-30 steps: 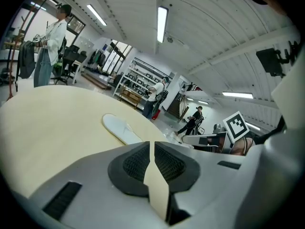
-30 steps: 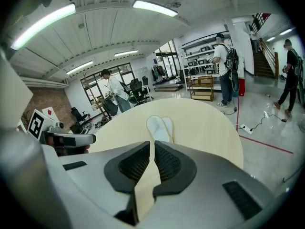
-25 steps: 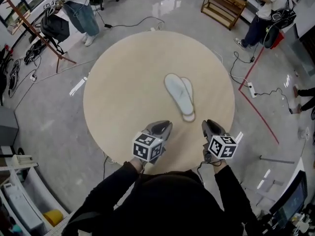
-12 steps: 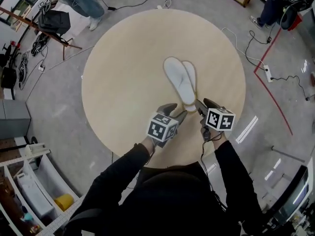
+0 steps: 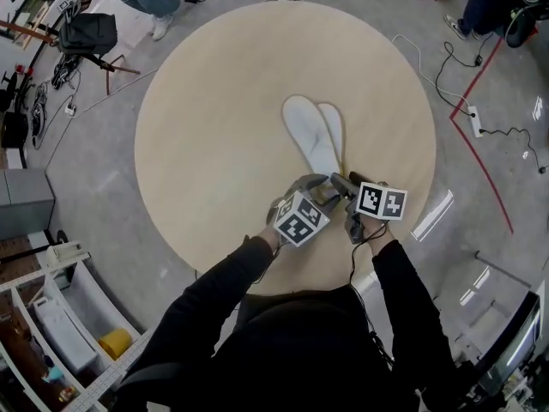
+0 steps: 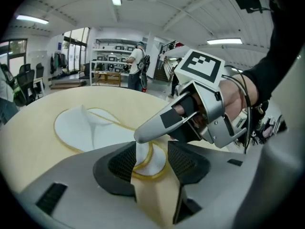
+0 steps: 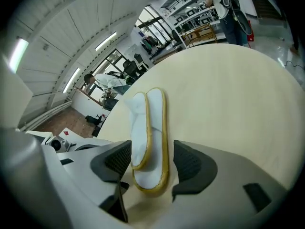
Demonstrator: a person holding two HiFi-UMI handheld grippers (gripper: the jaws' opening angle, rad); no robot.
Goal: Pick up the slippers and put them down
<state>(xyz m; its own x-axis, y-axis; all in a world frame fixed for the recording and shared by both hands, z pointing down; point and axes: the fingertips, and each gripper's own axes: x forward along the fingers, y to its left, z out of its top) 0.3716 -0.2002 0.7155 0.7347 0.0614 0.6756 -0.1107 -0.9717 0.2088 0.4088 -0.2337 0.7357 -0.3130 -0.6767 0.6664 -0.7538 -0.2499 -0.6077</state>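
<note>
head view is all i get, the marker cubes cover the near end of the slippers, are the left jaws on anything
Observer: No. In the left gripper view, the left gripper has its jaws apart. The heel ends of the slippers sit between them, with no pad pressing on them.
Operator: and the right one
Observer: The right gripper has its jaws opening. Both heels lie between them, unclamped.
Operator: how do the heels sit
Observer: One heel lies partly on the other, and both rest on the table.
</note>
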